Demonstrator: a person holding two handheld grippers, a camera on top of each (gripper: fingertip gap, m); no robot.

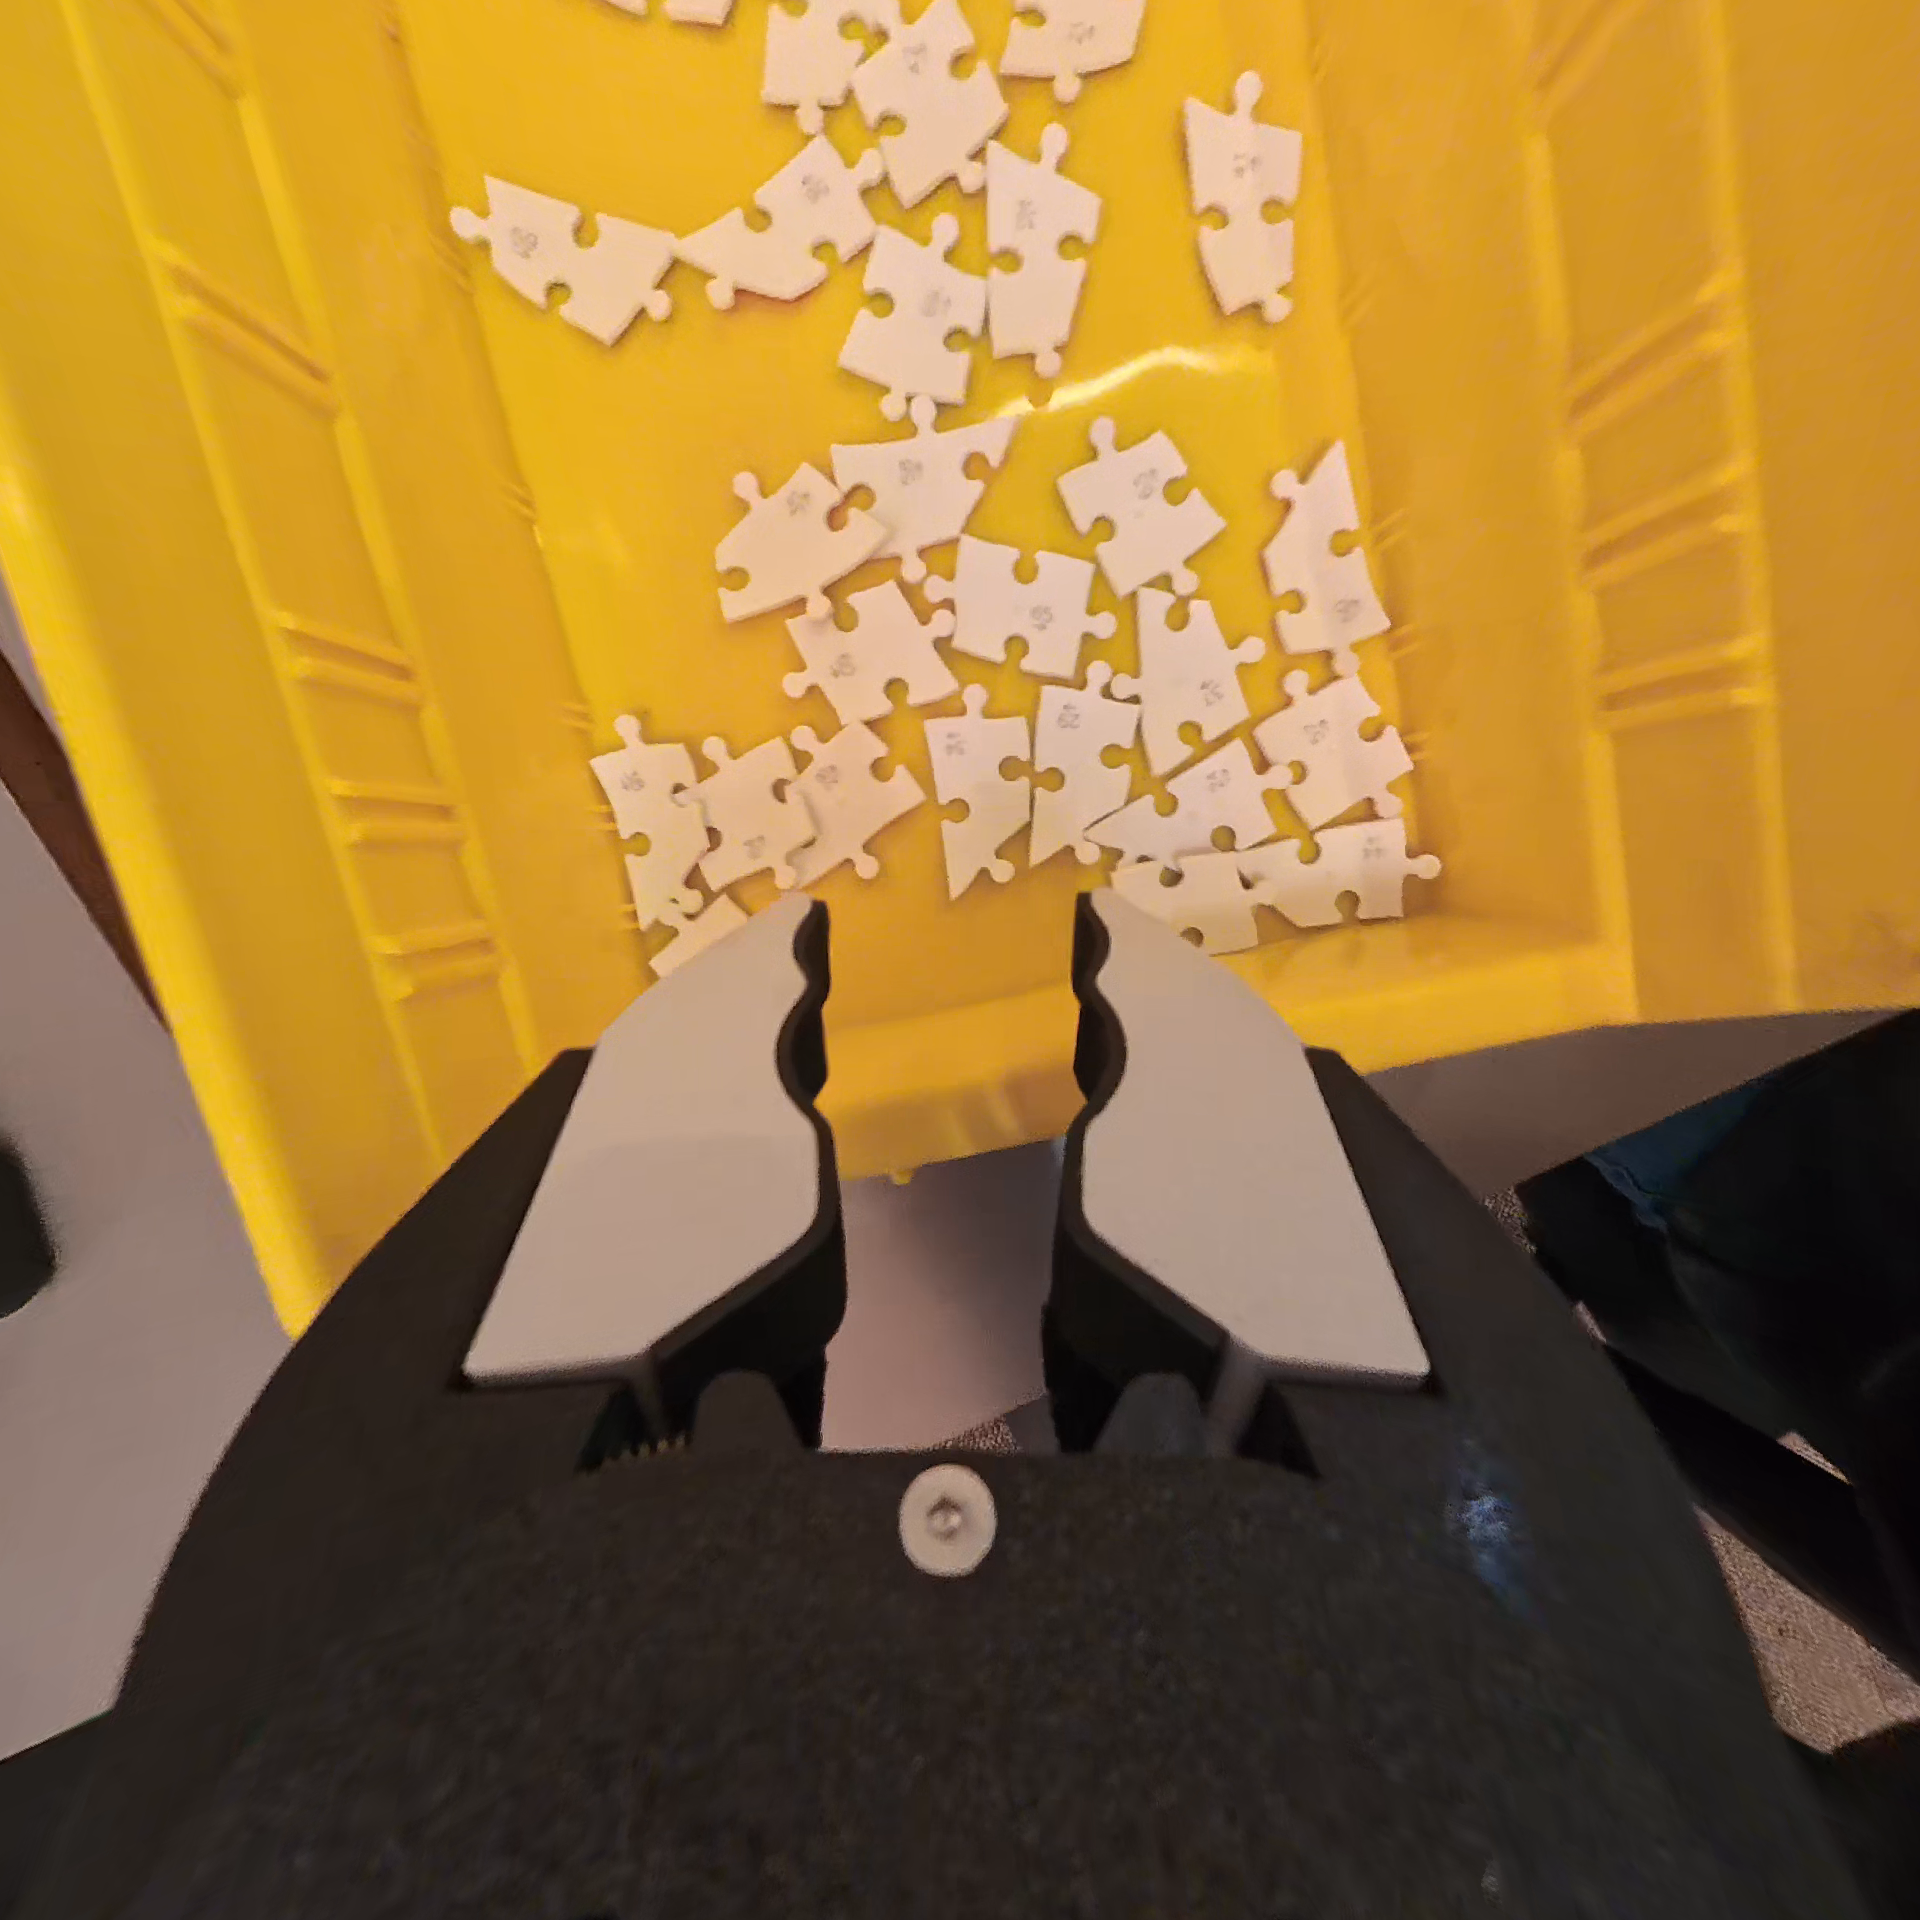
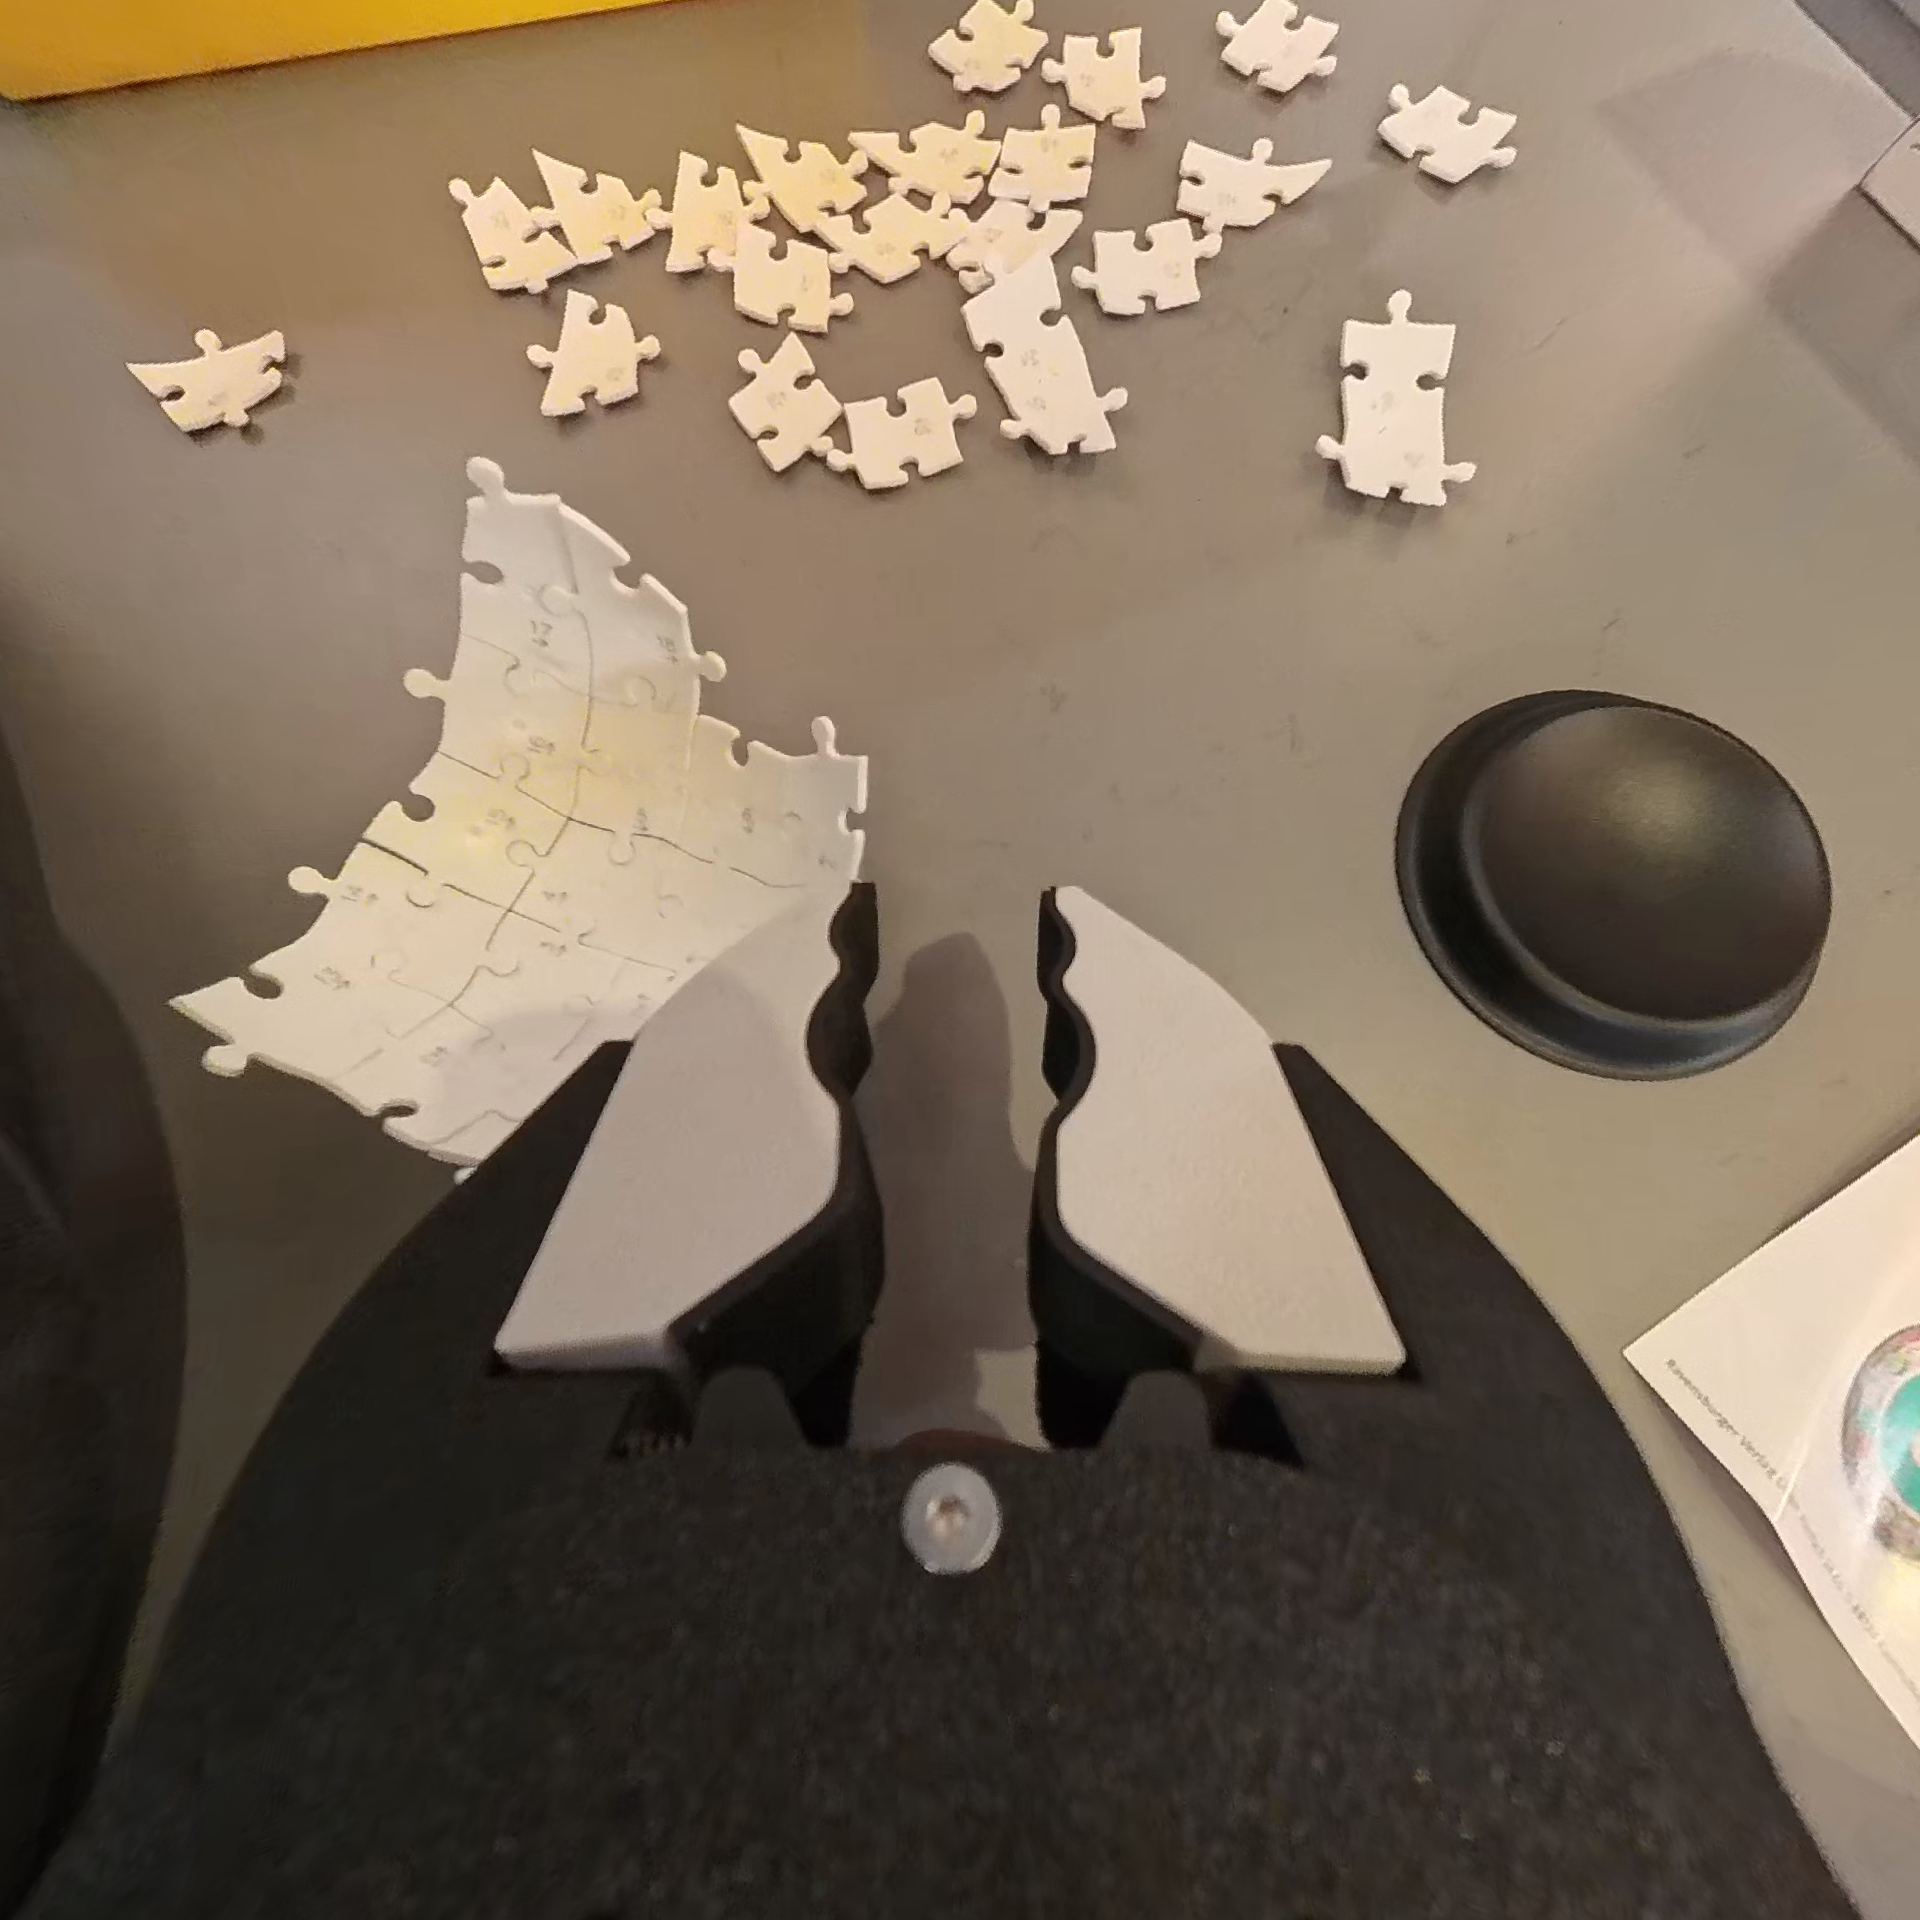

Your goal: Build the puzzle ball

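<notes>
Left wrist view: left gripper (image 1: 951, 914) fingers spread, empty, above yellow bin (image 1: 312, 644) of puzzle pieces (image 1: 1023, 613).
Right gripper (image 2: 956, 904) fingers spread, empty, beside curved assembled section (image 2: 561, 862) on counter (image 2: 1143, 623).

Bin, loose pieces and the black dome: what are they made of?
Bin: glossy yellow moulded plastic, by its ribs and sheen. Pieces: matte white, stiff and curved, probably plastic. Dome: satin black, plastic or rubber; can't tell which.

One yellow bin (image 1: 312, 520) is holding roughly thirty loose puzzle pieces (image 1: 1023, 613); about twenty more pieces (image 2: 894, 223), one joined curved section (image 2: 561, 862), one black stand (image 2: 1610, 883) and one leaflet (image 2: 1808, 1423) are lying on the table.
</notes>
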